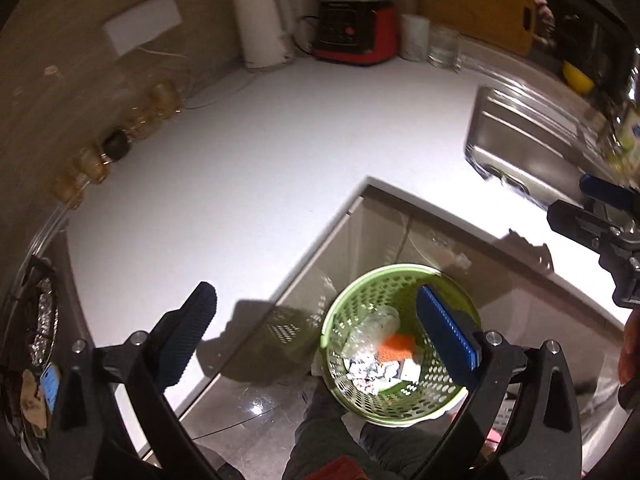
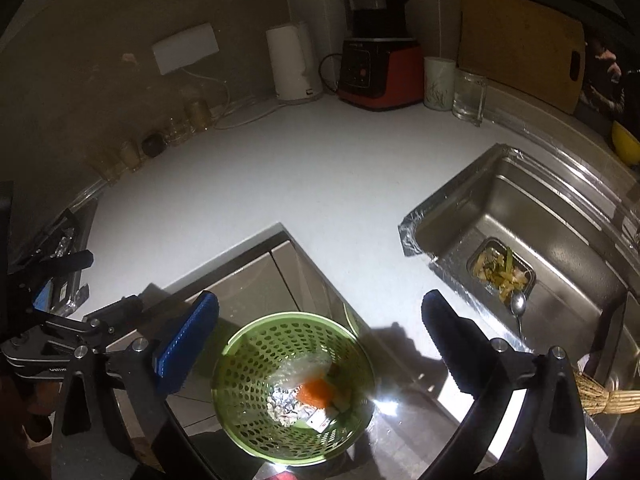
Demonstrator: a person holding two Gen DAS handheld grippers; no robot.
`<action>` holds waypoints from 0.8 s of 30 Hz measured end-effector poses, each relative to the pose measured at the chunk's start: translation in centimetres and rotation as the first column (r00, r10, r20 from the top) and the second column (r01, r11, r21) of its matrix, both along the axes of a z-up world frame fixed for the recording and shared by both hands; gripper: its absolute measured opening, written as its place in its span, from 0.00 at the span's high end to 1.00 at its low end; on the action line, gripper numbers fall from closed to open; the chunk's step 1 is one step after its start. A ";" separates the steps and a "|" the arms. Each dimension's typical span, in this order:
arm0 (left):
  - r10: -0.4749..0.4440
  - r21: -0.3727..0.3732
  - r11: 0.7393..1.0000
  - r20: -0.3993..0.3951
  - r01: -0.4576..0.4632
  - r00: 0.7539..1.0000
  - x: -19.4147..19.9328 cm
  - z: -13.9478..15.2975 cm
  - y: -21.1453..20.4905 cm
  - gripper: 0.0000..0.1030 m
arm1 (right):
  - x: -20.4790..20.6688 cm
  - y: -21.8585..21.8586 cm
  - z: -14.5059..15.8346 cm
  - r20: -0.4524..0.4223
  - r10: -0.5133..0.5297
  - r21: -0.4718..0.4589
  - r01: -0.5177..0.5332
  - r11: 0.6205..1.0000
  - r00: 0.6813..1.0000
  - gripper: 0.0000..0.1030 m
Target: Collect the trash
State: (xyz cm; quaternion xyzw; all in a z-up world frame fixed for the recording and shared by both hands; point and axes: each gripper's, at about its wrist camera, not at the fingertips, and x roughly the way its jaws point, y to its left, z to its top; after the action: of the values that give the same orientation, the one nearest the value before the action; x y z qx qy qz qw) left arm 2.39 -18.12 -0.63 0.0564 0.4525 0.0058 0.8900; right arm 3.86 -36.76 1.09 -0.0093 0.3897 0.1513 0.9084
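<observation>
Left gripper [image 1: 316, 330] angled steeply downward, blue-padded fingers [image 1: 188, 334] spread wide, nothing between them. Right gripper [image 2: 320, 342] likewise tilted downward, fingers [image 2: 186, 344] wide apart and empty. Each gripper visible at the edge of the other's view.

One bin [image 2: 256, 432], one sink [image 2: 560, 216], one kettle [image 2: 294, 64], one blender [image 2: 380, 72], one board [image 2: 520, 48], two cups [image 2: 439, 84], one spoon [image 2: 519, 305].

No lettering on the blender [image 2: 374, 72] or any other thing can be read.
</observation>
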 end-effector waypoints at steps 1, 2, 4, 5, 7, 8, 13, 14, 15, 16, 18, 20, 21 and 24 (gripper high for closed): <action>0.025 -0.007 1.000 -0.002 -0.025 1.000 0.0 0.1 0.6 0.08 | 0.1 0.3 0.2 0.006 0.004 -0.003 -0.004 1.000 1.000 0.02; 0.044 -0.014 0.999 -0.004 -0.044 0.999 0.1 0.1 1.0 0.08 | 0.3 0.6 0.3 0.008 0.009 -0.007 -0.009 1.000 1.000 0.02; 0.081 -0.027 0.996 -0.013 -0.081 0.997 0.1 -0.4 2.0 0.08 | 0.8 1.3 0.0 -0.002 0.021 -0.017 -0.021 1.000 1.000 0.02; 0.094 -0.029 0.995 -0.020 -0.095 0.995 0.1 -0.7 2.1 0.08 | 1.0 1.5 -0.3 -0.008 0.024 -0.020 -0.024 1.000 1.000 0.02; 0.119 -0.039 0.992 -0.031 -0.121 0.992 0.1 -1.3 2.7 0.08 | 1.3 2.1 -0.7 -0.025 0.032 -0.027 -0.032 0.999 0.999 0.02; 0.128 -0.041 0.991 -0.034 -0.130 0.991 0.1 -1.4 2.9 0.08 | 1.5 2.4 -0.9 -0.032 0.035 -0.031 -0.036 0.999 0.999 0.02; 0.144 -0.036 0.989 -0.025 -0.144 0.989 0.7 -1.1 3.7 0.08 | 2.2 3.5 -1.1 -0.038 0.046 -0.051 -0.048 0.998 0.998 0.02; 0.146 -0.035 0.989 -0.017 -0.146 0.989 0.8 -0.9 3.7 0.08 | 2.4 3.8 -1.0 -0.034 0.048 -0.052 -0.050 0.997 0.998 0.02; 0.147 -0.035 0.989 -0.006 -0.147 0.989 0.9 -0.5 3.8 0.08 | 2.5 3.9 -0.8 -0.030 0.050 -0.052 -0.051 0.997 0.998 0.02; 0.148 -0.035 0.988 0.003 -0.148 0.989 1.1 -0.2 4.0 0.08 | 2.7 4.2 -0.6 -0.022 0.049 -0.050 -0.050 0.997 0.999 0.02; 0.149 -0.040 0.988 0.022 -0.148 0.989 1.4 0.6 4.4 0.08 | 2.9 4.5 0.0 -0.008 0.050 -0.042 -0.050 0.998 0.999 0.02; 0.154 -0.039 0.988 0.046 -0.153 0.987 1.9 1.5 4.8 0.08 | 3.2 4.9 1.0 0.015 0.054 -0.036 -0.054 0.998 0.998 0.02; 0.161 -0.040 0.987 0.056 -0.159 0.985 2.2 2.0 5.1 0.08 | 3.5 5.1 1.6 0.025 0.055 -0.037 -0.054 0.998 0.998 0.02; 0.191 -0.058 0.981 0.094 -0.187 0.977 2.8 3.6 6.0 0.08 | 4.3 5.9 3.4 0.060 0.060 -0.041 -0.057 0.997 0.996 0.02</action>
State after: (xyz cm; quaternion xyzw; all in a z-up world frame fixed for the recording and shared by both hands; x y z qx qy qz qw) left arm 5.20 -12.11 2.97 -0.0088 0.4110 0.0823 0.9079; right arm 8.19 -30.89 4.45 -0.0433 0.3642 0.1697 0.9147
